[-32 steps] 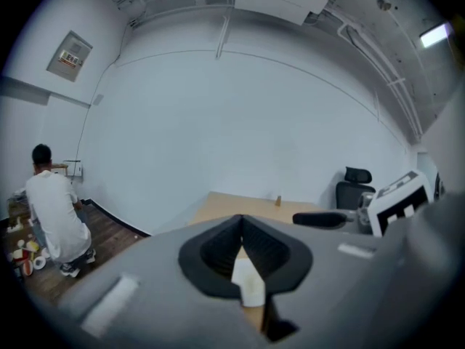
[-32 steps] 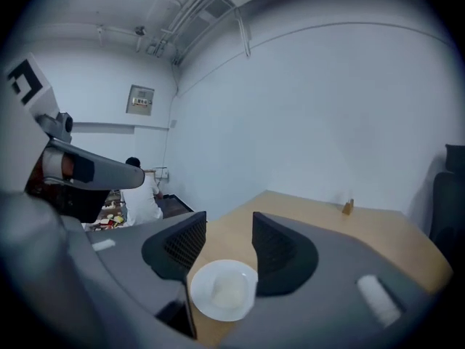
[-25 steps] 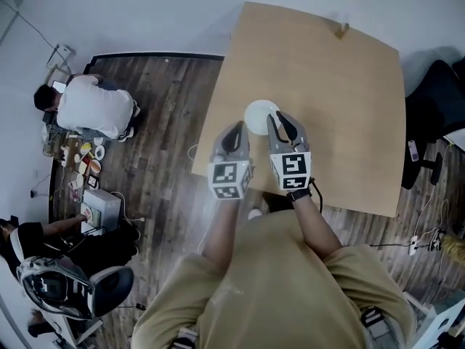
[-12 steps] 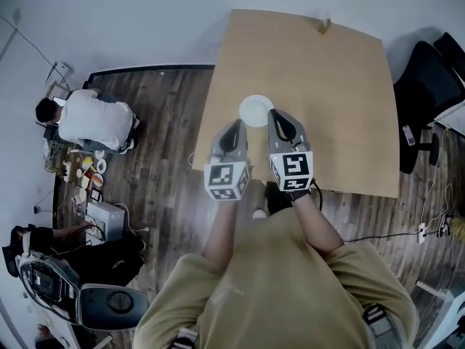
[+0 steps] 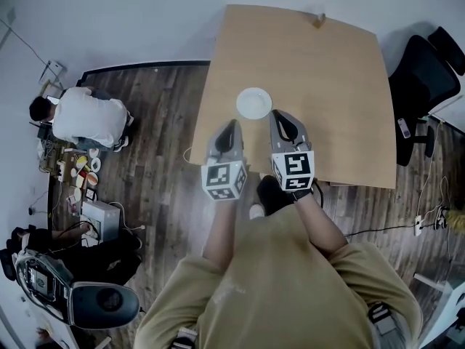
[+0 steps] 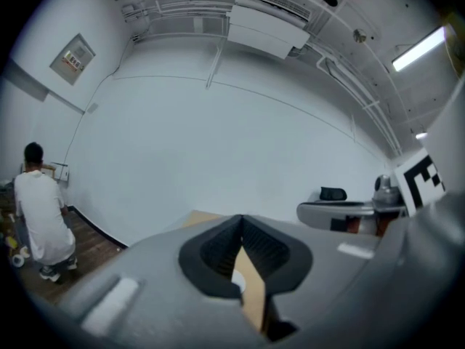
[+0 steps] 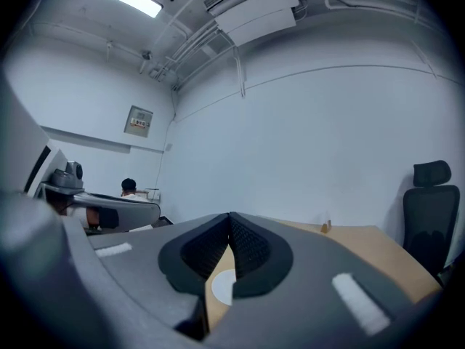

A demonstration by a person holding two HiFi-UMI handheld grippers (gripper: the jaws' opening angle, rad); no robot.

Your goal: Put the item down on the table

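Note:
A white round plate (image 5: 254,103) lies flat on the light wooden table (image 5: 334,100), near its front left part. Both grippers hover just short of it, over the table's near edge. My left gripper (image 5: 231,125) is shut with nothing in it, a little to the plate's near left. My right gripper (image 5: 280,115) is also shut and empty, its tips just off the plate's near right rim. In the right gripper view a slice of the plate (image 7: 224,288) shows through the gap under the closed tips (image 7: 229,217). The left gripper view shows its tips (image 6: 242,220) meeting too.
A small brown object (image 5: 318,20) stands at the table's far edge. A black office chair (image 5: 418,75) is at the right of the table. A person in a white shirt (image 5: 83,118) crouches on the dark wood floor at left, by floor clutter (image 5: 83,166). Another chair (image 5: 102,305) sits at bottom left.
Both grippers have drawn back from the plate toward my body. The plate stays flat on the table, and the right gripper's tips no longer overlap its rim.

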